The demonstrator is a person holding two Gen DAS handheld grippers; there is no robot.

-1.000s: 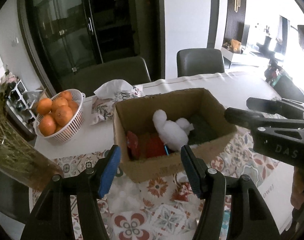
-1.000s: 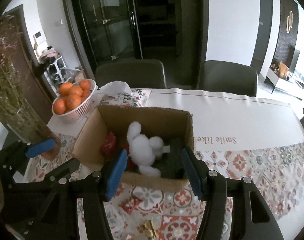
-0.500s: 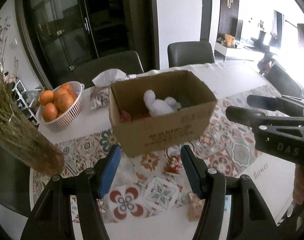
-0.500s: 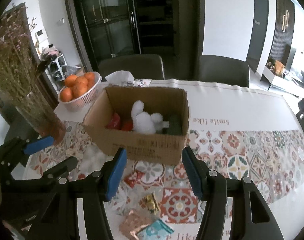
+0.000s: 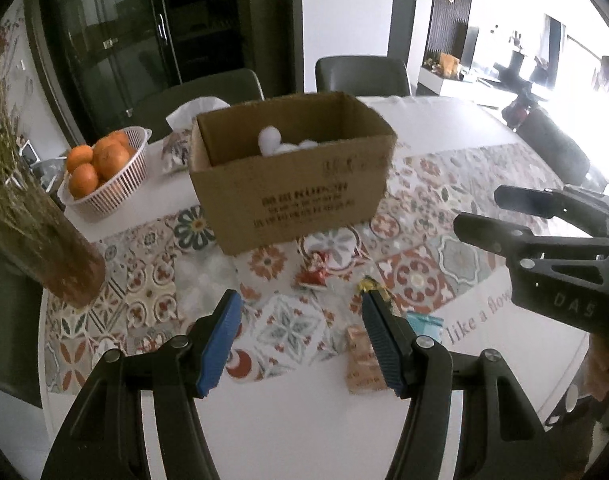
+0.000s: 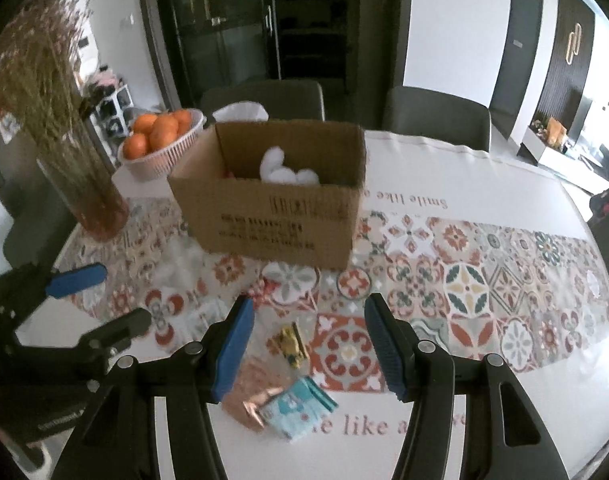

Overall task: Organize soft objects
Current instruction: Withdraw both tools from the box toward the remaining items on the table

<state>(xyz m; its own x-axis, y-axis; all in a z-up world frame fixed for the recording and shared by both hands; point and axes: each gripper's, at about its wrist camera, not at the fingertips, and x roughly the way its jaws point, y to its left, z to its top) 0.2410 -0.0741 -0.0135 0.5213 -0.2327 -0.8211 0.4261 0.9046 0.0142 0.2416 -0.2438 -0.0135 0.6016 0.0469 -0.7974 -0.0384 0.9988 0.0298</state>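
Two tongs (image 5: pixel 300 334) (image 6: pixel 308 340) gaping, empty, cardboard box (image 6: pixel 272 208) upright, long axis crosswise

The cardboard box (image 6: pixel 280 204) was plain brown with dark print. A white plush toy (image 6: pixel 284 170) showed inside. The tablecloth (image 6: pixel 484 280) bore red, teal and cream floral tiles on white. Oranges (image 5: pixel 98 160) filled a pale, possibly pinkish basket (image 5: pixel 116 192). The fingers (image 6: pixel 232 352) carried blue pads.
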